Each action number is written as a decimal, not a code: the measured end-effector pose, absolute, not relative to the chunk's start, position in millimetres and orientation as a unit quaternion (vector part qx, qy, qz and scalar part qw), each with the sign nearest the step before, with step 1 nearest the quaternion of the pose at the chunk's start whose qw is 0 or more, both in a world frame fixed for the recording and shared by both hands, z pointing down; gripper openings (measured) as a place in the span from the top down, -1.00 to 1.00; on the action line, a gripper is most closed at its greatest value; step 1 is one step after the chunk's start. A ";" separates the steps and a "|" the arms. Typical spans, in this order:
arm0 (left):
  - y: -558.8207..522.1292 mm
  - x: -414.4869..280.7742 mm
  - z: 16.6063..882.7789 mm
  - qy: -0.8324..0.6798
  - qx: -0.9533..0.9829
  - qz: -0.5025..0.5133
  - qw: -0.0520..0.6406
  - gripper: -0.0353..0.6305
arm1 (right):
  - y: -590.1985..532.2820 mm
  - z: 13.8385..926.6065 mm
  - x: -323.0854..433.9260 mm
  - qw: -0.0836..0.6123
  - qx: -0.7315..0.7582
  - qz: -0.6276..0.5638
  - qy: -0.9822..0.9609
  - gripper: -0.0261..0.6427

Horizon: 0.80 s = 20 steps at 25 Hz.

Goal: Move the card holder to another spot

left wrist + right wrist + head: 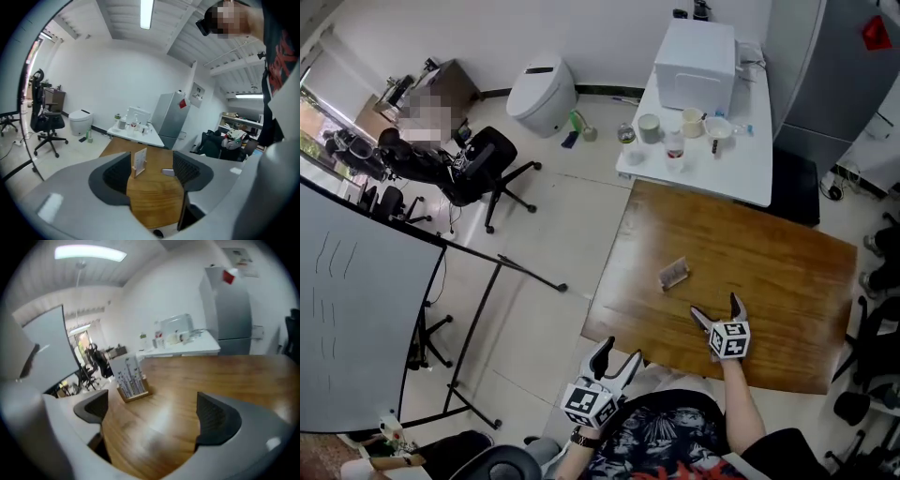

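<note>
The card holder (674, 274) is a small wooden base with a printed card upright in it, standing on the brown wooden table (769, 272) left of its middle. My right gripper (718, 313) hovers over the table nearer the front edge, a little to the holder's right, open and empty. In the right gripper view the card holder (131, 380) stands ahead and left of the jaws. My left gripper (615, 360) is open below the table's front left corner, off the tabletop. Its own view shows the card holder (139, 162) far ahead between the jaws.
A white table (722, 159) with a white box (695, 64), cups and bottles adjoins the far edge. A toilet (541, 94) and an office chair (483, 169) stand on the floor at left. A whiteboard (356, 328) on a stand is near left. A grey fridge (169, 117) stands behind.
</note>
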<state>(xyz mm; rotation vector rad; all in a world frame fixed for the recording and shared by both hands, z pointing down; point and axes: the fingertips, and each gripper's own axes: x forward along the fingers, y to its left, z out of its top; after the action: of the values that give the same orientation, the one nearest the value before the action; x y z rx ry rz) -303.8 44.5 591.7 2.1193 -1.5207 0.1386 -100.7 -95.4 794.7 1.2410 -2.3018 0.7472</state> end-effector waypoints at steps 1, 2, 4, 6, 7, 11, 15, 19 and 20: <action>34.4 -286.7 591.8 -0.539 0.799 0.050 0.261 0.06 | -79.6 768.0 -62.2 0.186 0.472 0.265 -0.820 -0.75; 24.7 -267.9 592.8 -0.512 0.816 0.050 0.262 0.06 | -62.3 737.2 -23.8 0.174 0.497 0.244 -0.814 -0.54; 4.2 -230.8 591.2 -0.460 0.848 0.051 0.259 0.06 | -32.2 665.5 39.6 0.160 0.543 0.183 -0.804 -0.25; -13.3 -200.1 582.0 -0.418 0.874 0.056 0.242 0.06 | -8.9 607.4 83.1 0.138 0.586 0.137 -0.787 0.20; -20.2 -186.1 575.5 -0.403 0.884 0.057 0.230 0.06 | 0.5 589.5 99.9 0.126 0.605 0.125 -0.776 0.38; -36.1 -132.8 551.4 -0.368 0.908 0.050 0.195 0.06 | 17.9 566.0 145.1 0.070 0.671 0.123 -0.728 0.53; -30.2 -93.8 545.8 -0.338 0.919 0.048 0.196 0.06 | 19.4 552.2 154.9 0.028 0.695 0.123 -0.708 0.92; -16.2 -78.7 554.9 -0.329 0.920 0.055 0.206 0.06 | 20.5 546.4 155.5 0.039 0.688 0.112 -0.716 0.92; -14.5 -77.9 556.5 -0.331 0.919 0.055 0.208 0.06 | 20.1 545.0 158.2 0.038 0.690 0.112 -0.714 0.92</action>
<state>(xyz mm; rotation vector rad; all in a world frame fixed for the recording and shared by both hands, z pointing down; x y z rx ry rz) -77.9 -14.5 556.5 2.5569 -0.9204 0.1539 158.2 20.1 545.0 2.1163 -2.1901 0.3434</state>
